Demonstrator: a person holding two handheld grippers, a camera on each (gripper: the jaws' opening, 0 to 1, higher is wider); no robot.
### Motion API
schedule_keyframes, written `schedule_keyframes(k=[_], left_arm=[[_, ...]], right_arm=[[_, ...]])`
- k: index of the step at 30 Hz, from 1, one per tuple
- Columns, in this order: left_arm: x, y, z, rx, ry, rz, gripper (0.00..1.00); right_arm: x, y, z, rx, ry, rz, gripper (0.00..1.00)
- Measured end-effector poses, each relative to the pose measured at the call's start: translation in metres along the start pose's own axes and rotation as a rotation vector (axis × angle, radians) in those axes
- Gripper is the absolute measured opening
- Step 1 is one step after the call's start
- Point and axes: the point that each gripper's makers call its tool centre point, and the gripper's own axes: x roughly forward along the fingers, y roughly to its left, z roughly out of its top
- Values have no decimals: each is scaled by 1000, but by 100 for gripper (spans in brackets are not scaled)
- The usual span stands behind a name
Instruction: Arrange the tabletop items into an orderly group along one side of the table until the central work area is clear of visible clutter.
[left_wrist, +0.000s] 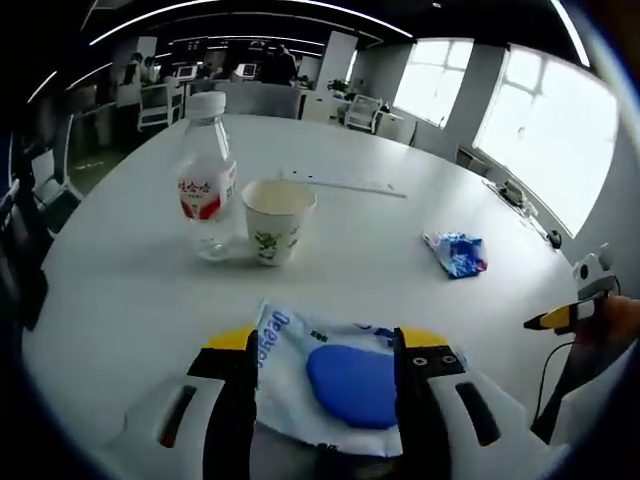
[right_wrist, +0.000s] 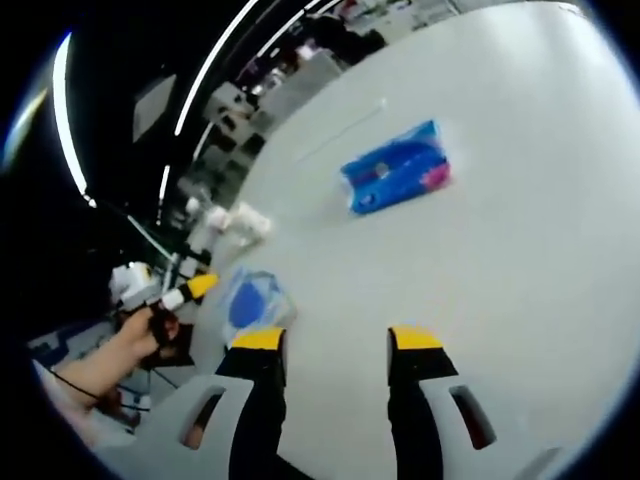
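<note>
Left gripper (left_wrist: 325, 345) clamping a white-blue tissue pack (left_wrist: 335, 380), bottle (left_wrist: 207, 175) and paper cup (left_wrist: 276, 220) beyond on table (left_wrist: 120, 290), right gripper (right_wrist: 335, 340) agape above blue packet (right_wrist: 397, 168).

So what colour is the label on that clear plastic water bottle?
Red and white, on the clear plastic water bottle; the left gripper view shows it best.

Your left gripper (left_wrist: 325, 350) is showing black jaws with yellow tips, closed on a white tissue pack (left_wrist: 330, 375) that is carrying a blue oval and blue lettering. The clear bottle (left_wrist: 207, 180) is wearing a white cap and a red-and-white label. The paper cup (left_wrist: 277, 222) is showing off-white with a green print. The snack packet (right_wrist: 397, 168) is showing blue with a pink patch. The table (right_wrist: 520, 280) is looking plain white under your right gripper (right_wrist: 335, 345), whose jaws are also black and yellow-tipped.
</note>
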Motion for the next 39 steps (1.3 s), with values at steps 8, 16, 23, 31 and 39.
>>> schedule_keyframes(k=[8,16,23,31,39], left_arm=[[-11,36,-9,-28,38,66,54],[-17,47,-21,-77,55,81,54],[-19,48,-28,-75,80,73,54],[-15,52,-31,-74,92,63,53],[-11,54,-39,-88,108,66,49]], right_arm=[[11,21,-27,-29,97,46,39],[20,35,-43,-58,152,74,39],[25,46,-49,-68,168,92,39],[33,53,-46,-46,173,103,39],[60,85,-58,-19,253,171,42]])
